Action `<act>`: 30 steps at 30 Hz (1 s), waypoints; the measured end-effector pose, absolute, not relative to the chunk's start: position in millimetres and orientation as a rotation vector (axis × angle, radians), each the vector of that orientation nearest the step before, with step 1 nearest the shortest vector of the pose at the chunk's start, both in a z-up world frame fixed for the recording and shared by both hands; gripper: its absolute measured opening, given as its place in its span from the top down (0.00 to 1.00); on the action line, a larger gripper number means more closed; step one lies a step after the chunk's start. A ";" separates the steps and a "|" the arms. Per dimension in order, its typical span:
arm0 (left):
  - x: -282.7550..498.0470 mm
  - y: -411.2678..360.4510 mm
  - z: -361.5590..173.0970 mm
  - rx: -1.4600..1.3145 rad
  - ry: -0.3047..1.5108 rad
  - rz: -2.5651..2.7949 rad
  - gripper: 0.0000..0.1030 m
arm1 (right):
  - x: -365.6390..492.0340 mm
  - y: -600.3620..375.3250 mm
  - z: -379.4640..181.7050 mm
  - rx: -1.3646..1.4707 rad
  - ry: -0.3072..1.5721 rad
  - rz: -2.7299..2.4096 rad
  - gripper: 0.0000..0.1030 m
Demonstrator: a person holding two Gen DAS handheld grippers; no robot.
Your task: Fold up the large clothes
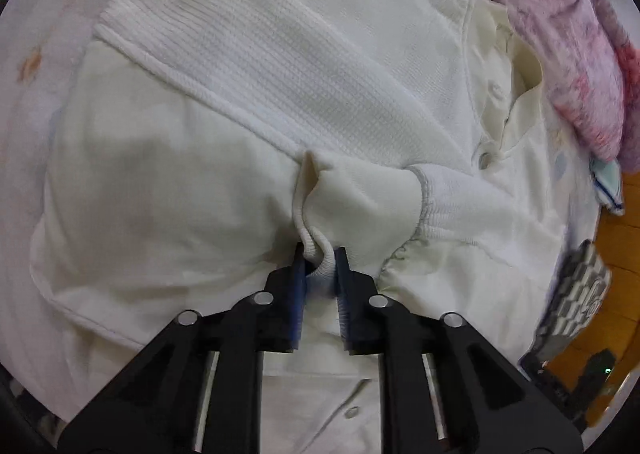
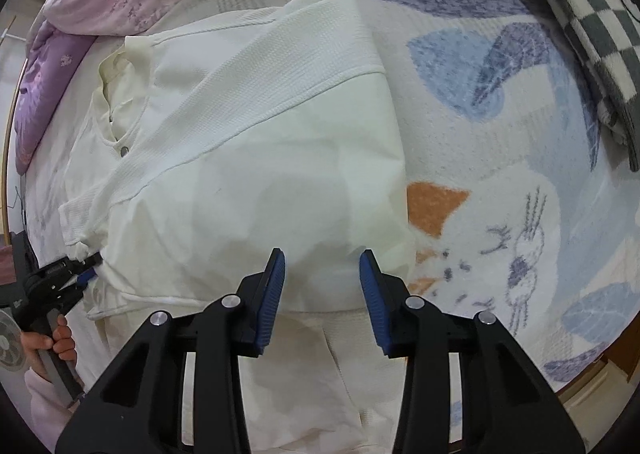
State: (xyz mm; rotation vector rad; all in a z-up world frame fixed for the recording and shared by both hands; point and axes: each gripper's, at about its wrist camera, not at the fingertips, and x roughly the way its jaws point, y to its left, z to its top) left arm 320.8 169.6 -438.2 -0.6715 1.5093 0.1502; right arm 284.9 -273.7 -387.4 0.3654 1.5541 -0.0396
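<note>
One patterned bedsheet [image 2: 500, 142] underlies the white jacket [image 2: 256, 158].

Both wrist views look down, close over the bed [image 2: 500, 142]. Shared: white jacket [image 1: 280, 66] [image 2: 248, 158]. Right view also catches left hand-held gripper [image 2: 86, 268] at its left edge.

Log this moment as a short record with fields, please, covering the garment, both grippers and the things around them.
garment: white jacket, partly folded, sleeves laid over the body
left gripper: shut on a ribbed cuff
right gripper: open, over the jacket's near part, holding nothing
surface: patterned bedsheet
nearby: pink quilt, checkered cloth
</note>
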 end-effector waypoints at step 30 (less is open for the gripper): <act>358.6 162.2 -443.1 -0.272 1.592 0.267 0.98 | 418.2 -285.0 -439.7 0.188 1.647 -0.069 0.84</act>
